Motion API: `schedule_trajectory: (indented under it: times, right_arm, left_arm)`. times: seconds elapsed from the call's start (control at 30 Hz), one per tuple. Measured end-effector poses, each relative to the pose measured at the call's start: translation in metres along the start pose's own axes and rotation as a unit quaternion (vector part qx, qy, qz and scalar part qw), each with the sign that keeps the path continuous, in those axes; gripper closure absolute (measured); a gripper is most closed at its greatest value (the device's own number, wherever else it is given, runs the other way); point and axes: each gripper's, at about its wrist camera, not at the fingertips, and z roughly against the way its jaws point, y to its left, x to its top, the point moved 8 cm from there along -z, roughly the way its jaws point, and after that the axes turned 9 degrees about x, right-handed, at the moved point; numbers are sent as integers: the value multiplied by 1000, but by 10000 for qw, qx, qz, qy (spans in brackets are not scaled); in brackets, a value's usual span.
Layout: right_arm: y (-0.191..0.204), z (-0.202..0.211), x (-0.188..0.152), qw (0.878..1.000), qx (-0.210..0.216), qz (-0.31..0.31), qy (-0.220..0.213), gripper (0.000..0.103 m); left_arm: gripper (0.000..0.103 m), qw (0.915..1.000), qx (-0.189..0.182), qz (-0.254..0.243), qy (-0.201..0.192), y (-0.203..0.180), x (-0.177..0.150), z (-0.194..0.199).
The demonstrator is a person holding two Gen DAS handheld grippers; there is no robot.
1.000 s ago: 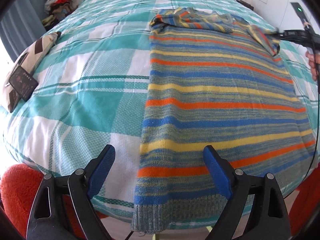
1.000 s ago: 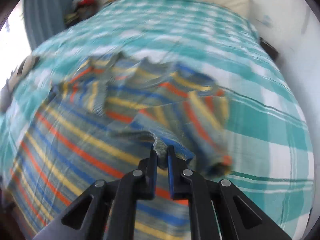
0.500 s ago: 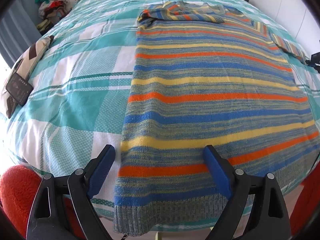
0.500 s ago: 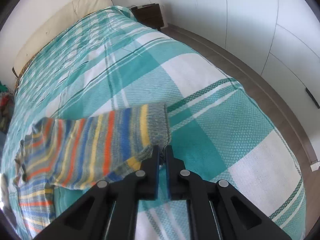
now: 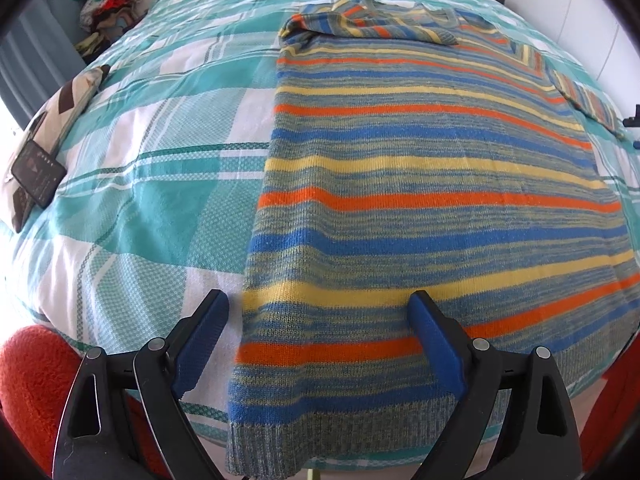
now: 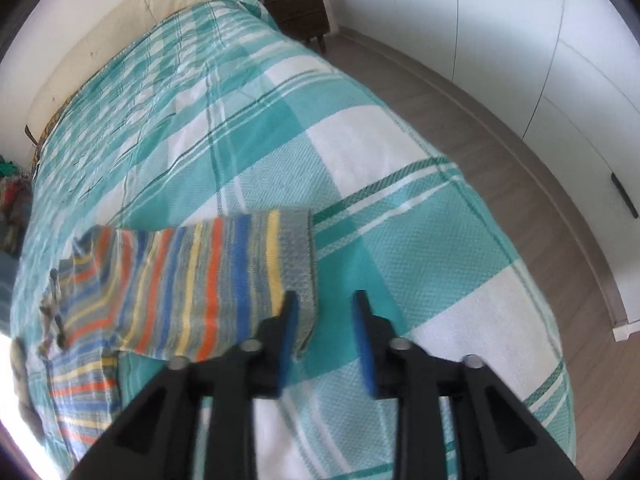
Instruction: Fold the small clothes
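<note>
Left wrist view: one striped sweater point(image 5: 420, 200) lies flat across centre frame on the teal plaid bedspread point(image 5: 152, 184), right edge cut off by the frame. Left gripper point(image 5: 318, 312) is spread wide over the hem, holding nothing. Clothes pile point(image 5: 106, 8) upper left (too small to itemise), one patterned pillow point(image 5: 60, 104) at left edge.

Right wrist view: one sleeve point(image 6: 192, 284) at left centre, blurred. Right gripper point(image 6: 322, 312) is parted, cuff just beside its left finger. Nightstand point(image 6: 298, 14) at top, wood floor point(image 6: 500, 148) right.

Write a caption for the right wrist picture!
Open right tool beside the striped sleeve on the checked bedspread.
</note>
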Motion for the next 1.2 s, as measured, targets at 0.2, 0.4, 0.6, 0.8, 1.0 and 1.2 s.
schedule_trajectory:
  times: [0.2, 0.4, 0.6, 0.8, 1.0, 1.2]
  right_arm:
    - [-10, -32, -20, 9832, 1150, -1414, -39, 79]
    - [-19, -33, -20, 9971, -52, -654, -375, 101]
    - [-18, -31, -23, 9978, -339, -210, -536, 102]
    - [-3, 23, -57, 9919, -852, 643, -689, 59]
    - [110, 68, -155, 9743, 421, 2200, -227, 58]
    - [215, 31, -281, 9291, 1653, 3210, 804, 58]
  left_arm:
    - [9, 10000, 28, -4, 11, 0, -2, -3]
    - [5, 10000, 33, -24, 32, 2, -4, -6]
    - [3, 9998, 93, -118, 91, 2, -5, -7]
    - [5, 9996, -222, 12, 161, 24, -16, 40]
    - [5, 9941, -824, 127, -692, 41, 38, 133]
    - [1, 9602, -2462, 126, -1312, 2, 139, 196]
